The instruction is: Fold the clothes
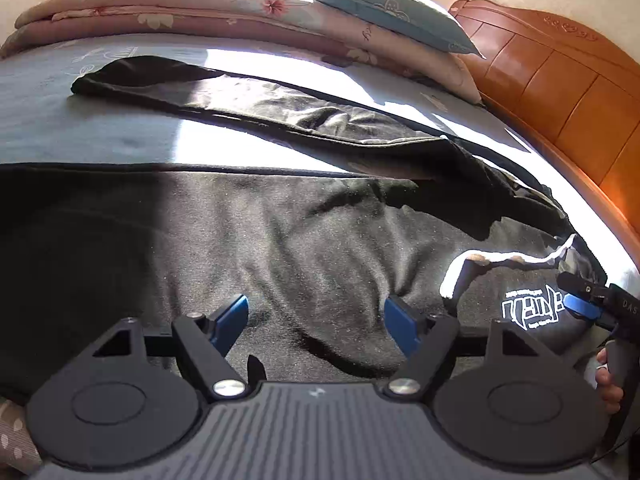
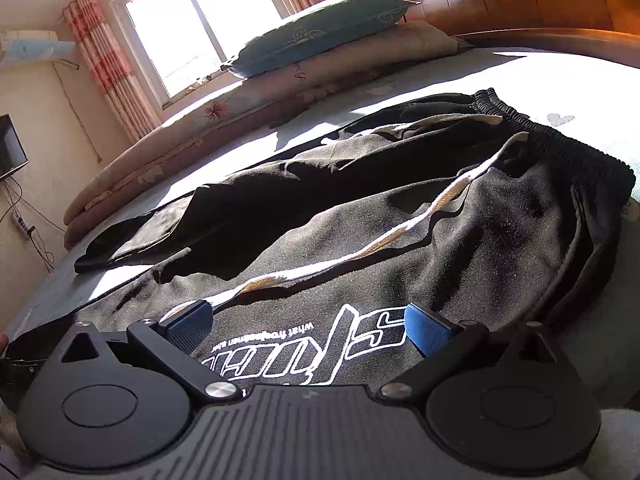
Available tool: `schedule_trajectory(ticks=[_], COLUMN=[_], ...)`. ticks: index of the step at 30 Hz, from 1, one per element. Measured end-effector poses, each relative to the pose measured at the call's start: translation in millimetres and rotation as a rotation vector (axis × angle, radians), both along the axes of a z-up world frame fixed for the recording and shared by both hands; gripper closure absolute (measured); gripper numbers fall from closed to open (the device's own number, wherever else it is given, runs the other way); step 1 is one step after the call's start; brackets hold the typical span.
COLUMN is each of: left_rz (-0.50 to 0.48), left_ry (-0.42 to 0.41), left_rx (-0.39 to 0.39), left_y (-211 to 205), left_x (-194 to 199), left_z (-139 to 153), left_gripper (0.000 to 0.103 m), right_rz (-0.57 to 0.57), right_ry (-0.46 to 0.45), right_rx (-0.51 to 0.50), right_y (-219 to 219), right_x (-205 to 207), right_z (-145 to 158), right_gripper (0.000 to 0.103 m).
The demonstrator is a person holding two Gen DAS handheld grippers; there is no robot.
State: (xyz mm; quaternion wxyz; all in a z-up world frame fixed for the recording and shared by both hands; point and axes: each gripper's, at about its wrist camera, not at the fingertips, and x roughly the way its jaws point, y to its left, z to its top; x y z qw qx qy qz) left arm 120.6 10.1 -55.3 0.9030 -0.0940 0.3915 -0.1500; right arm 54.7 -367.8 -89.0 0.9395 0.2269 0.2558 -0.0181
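1. the black trousers (image 1: 304,240) lie spread on the bed sheet (image 1: 100,128), filling the middle and lower part of both views; the elastic waistband (image 2: 560,140) sits at the right of the right wrist view, with a white drawstring (image 2: 400,236) trailing across the cloth and a white printed logo (image 2: 304,352) at lower centre.
2. long axis: in the left wrist view the legs run from the waist at lower right toward the upper left, the far leg (image 1: 208,96) ending at the upper left; the two legs lie apart, not stacked.
3. progress, as i judge it: early. the garment looks laid out and roughly flattened, yet wrinkles remain and no fold is visible; bringing the legs together and folding along the length is still to do.
4. the left gripper (image 1: 316,320) is released, nothing between its blue pads, over the near leg.
5. the right gripper (image 2: 308,328) stands wide over the logo, gripping nothing.
6. beyond: folded quilt (image 1: 160,12), teal pillow (image 1: 384,12), wooden headboard (image 1: 560,92).
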Motion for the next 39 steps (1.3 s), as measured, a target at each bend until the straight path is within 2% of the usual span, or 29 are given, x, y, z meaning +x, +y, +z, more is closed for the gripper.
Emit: schedule_trajectory(ticks=[3, 6, 9, 14, 19, 23, 25, 28, 32, 34, 36, 39], left_rz=[0.055, 0.057, 0.057, 0.063, 0.065, 0.057, 0.054, 0.045, 0.051, 0.063, 0.086, 0.183], left_ry=[0.021, 0.0, 0.008, -0.029, 0.019, -0.019, -0.031, -0.037, 0.003, 0.001, -0.034, -0.069], left_rx=[-0.046, -0.038, 0.005, 0.065, 0.182, 0.263, 0.255, 0.196, 0.095, 0.053, 0.058, 0.104], left_y=[18, 23, 25, 19, -4, -18, -18, -9, 9, 24, 44, 95], left_x=[-7, -25, -33, -25, -16, -34, -42, -40, -28, -20, -12, 17], left_z=[-11, -11, -5, 9, -4, -14, -16, -16, -6, 6, 20, 46], left_gripper=[0.027, 0.026, 0.026, 0.024, 0.024, 0.01, 0.005, 0.001, 0.001, 0.001, 0.001, 0.001], right_rz=[0.002, 0.009, 0.001, -0.01, -0.003, 0.006, 0.003, -0.004, 0.002, 0.032, 0.053, 0.067], right_ry=[0.009, 0.015, 0.019, 0.026, 0.032, 0.03, 0.028, 0.028, 0.029, 0.016, -0.002, -0.018], right_rx=[-0.027, -0.057, -0.065, -0.082, -0.104, -0.1, -0.088, -0.078, -0.066, -0.023, 0.029, 0.103], right_y=[5, 9, 11, 15, 18, 16, 15, 15, 14, 11, 8, 5], right_x=[0, 0, 1, 4, 3, 1, 1, 2, 1, -3, -6, -5], right_z=[0, 0, 0, 0, 0, 0, 0, 0, 1, 4, 5, 4], right_gripper=[0.0, 0.0, 0.0, 0.0, 0.0, 0.0, 0.0, 0.0, 0.0, 0.0, 0.0, 0.0])
